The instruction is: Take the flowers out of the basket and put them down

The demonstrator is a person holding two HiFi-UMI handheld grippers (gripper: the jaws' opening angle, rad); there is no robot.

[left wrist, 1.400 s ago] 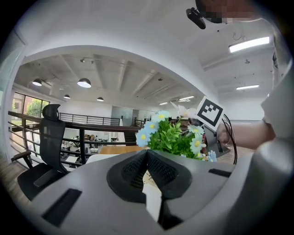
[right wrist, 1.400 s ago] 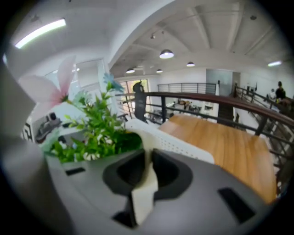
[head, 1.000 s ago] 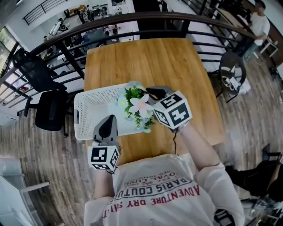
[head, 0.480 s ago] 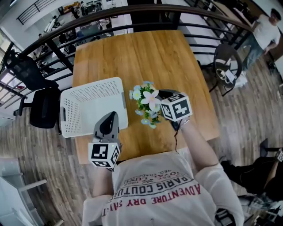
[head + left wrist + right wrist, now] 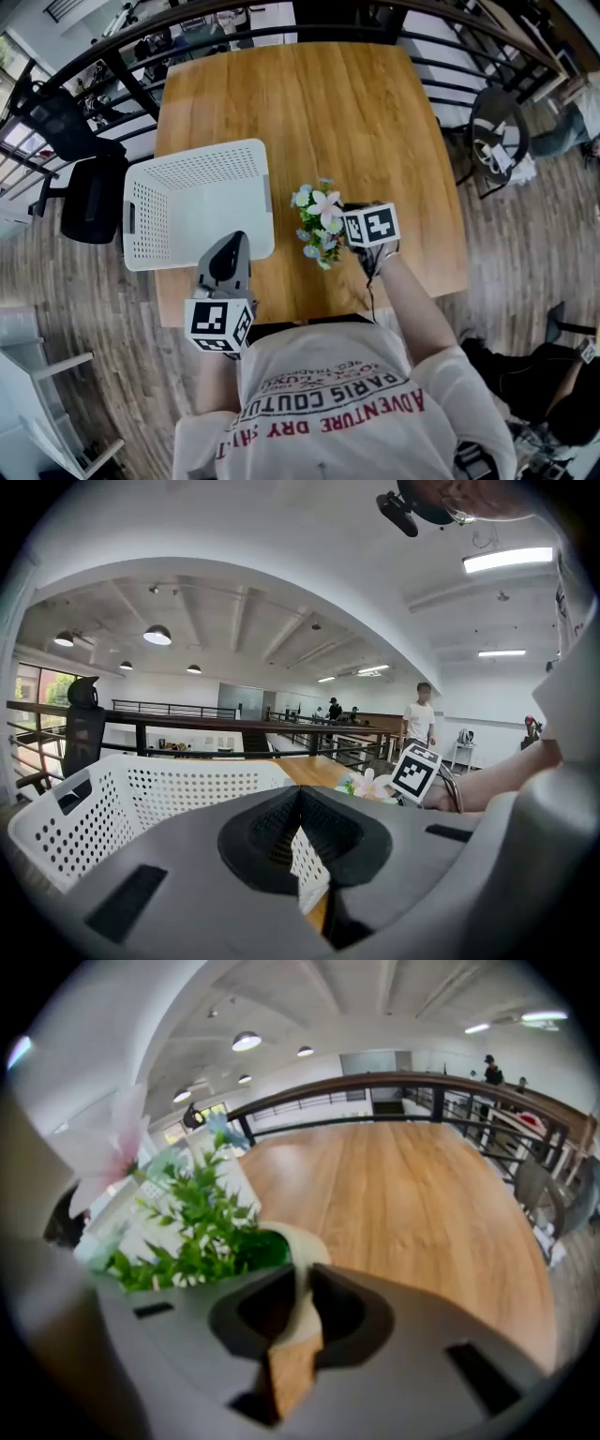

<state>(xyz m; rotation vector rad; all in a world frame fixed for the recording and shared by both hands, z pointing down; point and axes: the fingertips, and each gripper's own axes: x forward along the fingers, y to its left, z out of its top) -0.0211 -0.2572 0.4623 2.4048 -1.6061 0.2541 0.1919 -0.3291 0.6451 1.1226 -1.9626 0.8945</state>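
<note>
Fingers point(image 5: 345, 1309) of the right gripper point(image 5: 341, 219) pinch the cream pot rim of the flowers point(image 5: 319, 223) and are just beginning to part. The flowers stand right of the basket point(image 5: 150, 211), over the near side of the table point(image 5: 319, 103). We cannot tell whether the pot base rests yet. Our judgement is to confirm contact, keep the pot upright, spread fully, then back off rightward clear of the leaves. The left gripper point(image 5: 231, 246) has its fingers clenched on nothing, at the basket's near edge.
</note>
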